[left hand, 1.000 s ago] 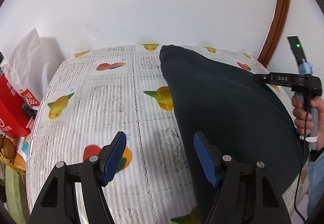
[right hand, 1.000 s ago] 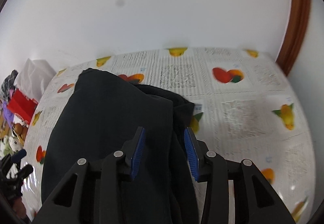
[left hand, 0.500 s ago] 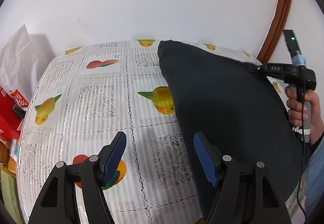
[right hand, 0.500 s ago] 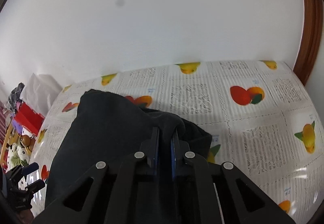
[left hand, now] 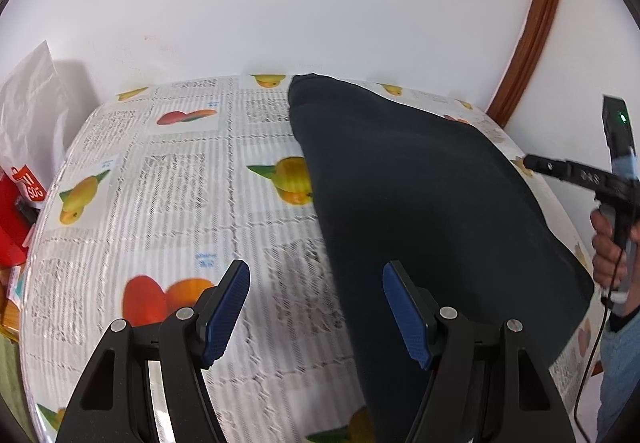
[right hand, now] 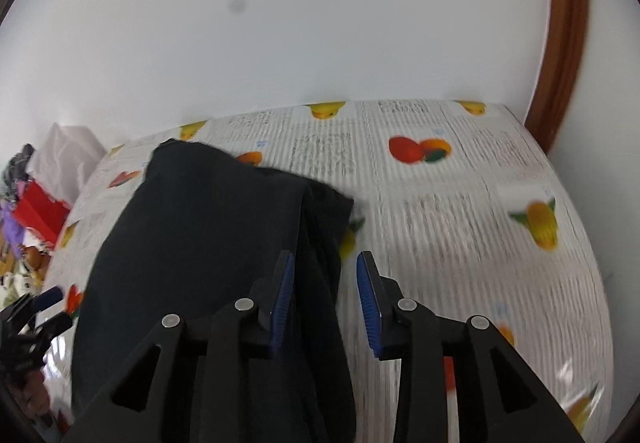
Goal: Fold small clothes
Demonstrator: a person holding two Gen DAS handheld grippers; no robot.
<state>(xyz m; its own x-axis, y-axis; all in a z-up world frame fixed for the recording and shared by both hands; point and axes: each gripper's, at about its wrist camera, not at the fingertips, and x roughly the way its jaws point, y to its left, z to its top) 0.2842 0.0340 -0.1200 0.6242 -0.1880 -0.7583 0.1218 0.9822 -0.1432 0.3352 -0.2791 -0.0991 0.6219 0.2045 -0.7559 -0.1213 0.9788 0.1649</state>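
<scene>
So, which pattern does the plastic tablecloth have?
White lace-look tablecloth printed with fruit pictures; left wrist view shows it best.

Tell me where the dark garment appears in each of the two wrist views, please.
Left wrist: the dark garment fills the right half, running from the far table edge down to the near right.
Right wrist: it lies left of centre.
Shared landmark: the brown wooden trim at upper right.
</scene>
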